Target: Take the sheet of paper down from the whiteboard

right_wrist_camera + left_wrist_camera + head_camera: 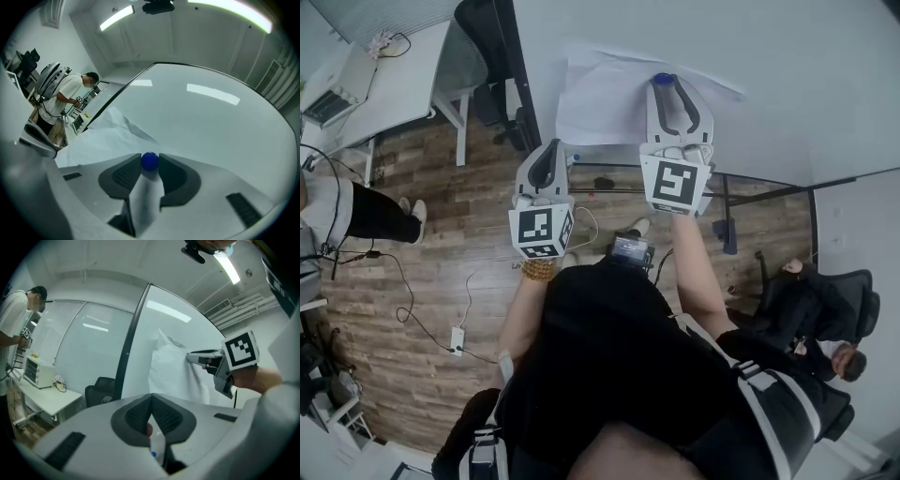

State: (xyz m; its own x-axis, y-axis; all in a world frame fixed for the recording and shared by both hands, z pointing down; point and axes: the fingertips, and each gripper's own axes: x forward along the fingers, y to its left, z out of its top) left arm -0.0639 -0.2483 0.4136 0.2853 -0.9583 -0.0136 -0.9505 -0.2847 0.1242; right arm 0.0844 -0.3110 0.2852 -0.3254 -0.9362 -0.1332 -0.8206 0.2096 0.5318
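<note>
Right gripper (667, 86): up against the whiteboard (769, 84), fingers closed on a blue knob (149, 161) that sits on the paper (600, 98).
Left gripper (551, 152): lower in the frame, off the board, fingers narrow on a small reddish thing (150, 429).
Paper: rumpled, on the whiteboard, upper centre.
Around: surface (398, 84) upper left; seated person (802, 300) lower right.

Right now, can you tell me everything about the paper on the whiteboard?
The sheet of paper is white and thin, with creases and a crumpled corner. It hangs against the whiteboard, not yet taken down. A round blue magnet sits on it, and the right hand-held gripper has its jaws shut around that magnet.
</note>
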